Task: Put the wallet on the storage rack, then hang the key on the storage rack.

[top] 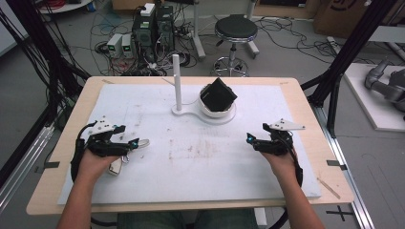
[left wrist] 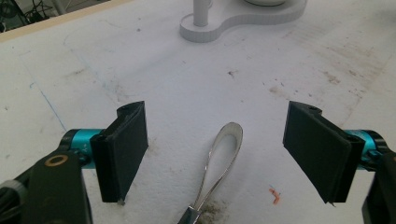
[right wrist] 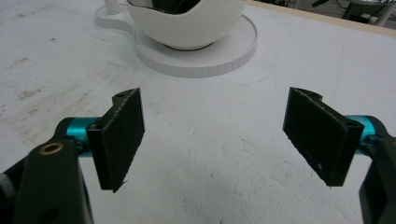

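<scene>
A metal spoon (left wrist: 223,158) lies flat on the white mat, its bowl pointing away, between the wide-apart jaws of my left gripper (left wrist: 217,154); nothing touches it. In the high view the spoon (top: 141,142) shows just right of the left gripper (top: 129,144). A white bowl (top: 217,107) holding a black cube (top: 218,94) sits on a white stand (top: 191,114) with an upright post (top: 176,81) at the mat's far middle. My right gripper (top: 250,139) is open above bare mat, facing the bowl (right wrist: 187,25), with nothing between its jaws (right wrist: 215,135).
The white mat (top: 200,157) covers most of the wooden table (top: 315,143) and is stained near its middle. A stool (top: 235,33), computers and cables stand on the floor beyond the far edge. Black frame posts rise at both sides.
</scene>
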Available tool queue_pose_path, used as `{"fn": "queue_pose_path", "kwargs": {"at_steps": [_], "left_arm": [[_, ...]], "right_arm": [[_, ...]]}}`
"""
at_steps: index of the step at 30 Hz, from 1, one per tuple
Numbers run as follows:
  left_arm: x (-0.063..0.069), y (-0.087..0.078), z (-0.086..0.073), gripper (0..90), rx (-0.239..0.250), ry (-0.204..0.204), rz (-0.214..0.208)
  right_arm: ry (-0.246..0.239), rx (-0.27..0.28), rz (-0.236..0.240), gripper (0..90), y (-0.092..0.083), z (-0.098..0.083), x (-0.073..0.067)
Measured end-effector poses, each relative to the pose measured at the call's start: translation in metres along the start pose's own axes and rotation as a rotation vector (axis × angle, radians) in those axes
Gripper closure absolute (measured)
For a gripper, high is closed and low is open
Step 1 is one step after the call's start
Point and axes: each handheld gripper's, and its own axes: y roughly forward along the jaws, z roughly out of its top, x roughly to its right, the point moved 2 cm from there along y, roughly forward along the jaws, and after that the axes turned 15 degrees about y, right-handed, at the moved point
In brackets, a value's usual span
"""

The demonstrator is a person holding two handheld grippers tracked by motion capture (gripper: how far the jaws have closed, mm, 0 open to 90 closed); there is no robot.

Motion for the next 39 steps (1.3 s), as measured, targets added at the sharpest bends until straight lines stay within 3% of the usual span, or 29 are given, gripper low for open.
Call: {"fn": "queue_pose_path", "kwargs": {"at_steps": [11, 27, 39], "left_arm": [[-0.001, -0.003, -0.001, 22.1, 0.004, -0.008, 0.006], [0.002, -0.005, -0.006, 22.1, -0.017, 0.000, -0.006], [0.005, 0.001, -0.014, 22.1, -0.084, 0.008, -0.039]], "right_arm": [[-0.006, -0.030, 0.003, 21.0, 0.006, -0.001, -0.003], [-0.005, -0.027, 0.014, 21.0, 0.010, 0.001, -0.005], [0.000, -0.028, 0.014, 21.0, 0.010, 0.001, -0.005]]}}
